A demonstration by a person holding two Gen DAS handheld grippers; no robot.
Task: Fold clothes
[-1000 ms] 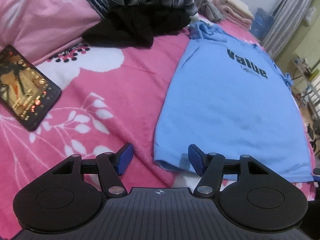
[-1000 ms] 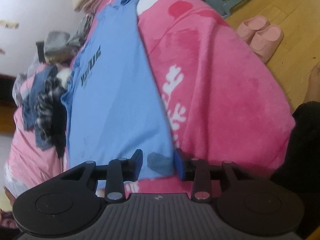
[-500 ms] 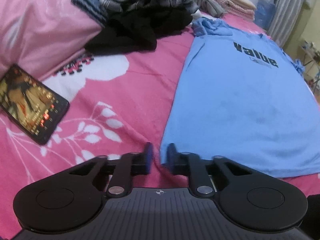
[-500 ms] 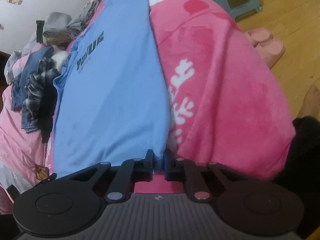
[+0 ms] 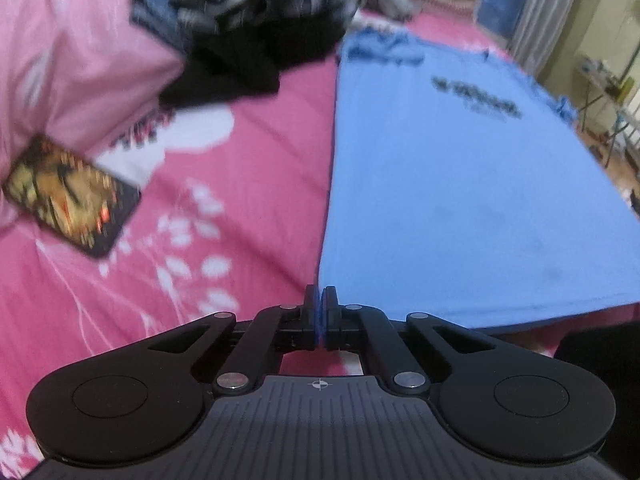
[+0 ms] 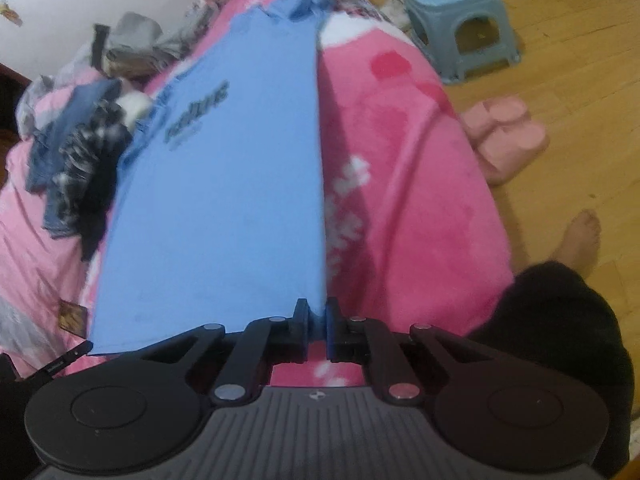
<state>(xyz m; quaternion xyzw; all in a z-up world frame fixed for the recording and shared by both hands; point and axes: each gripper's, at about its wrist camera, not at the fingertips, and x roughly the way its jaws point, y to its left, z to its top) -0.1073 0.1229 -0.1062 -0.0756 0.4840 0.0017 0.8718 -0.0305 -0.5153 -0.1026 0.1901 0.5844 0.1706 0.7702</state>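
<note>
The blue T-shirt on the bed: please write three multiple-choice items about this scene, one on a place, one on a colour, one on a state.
1. Where is the phone?
A. on the pink blanket
B. on the stool
C. on the floor

2. What colour is the stool?
A. red
B. light blue
C. black

3. What are the left gripper's fingers doing?
A. wide open
B. holding the phone
C. shut on the shirt's hem corner

Key: 1 A, the phone lies on the pink blanket. 2 B, the stool is light blue. 3 C, the left gripper pinches the blue T-shirt.
</note>
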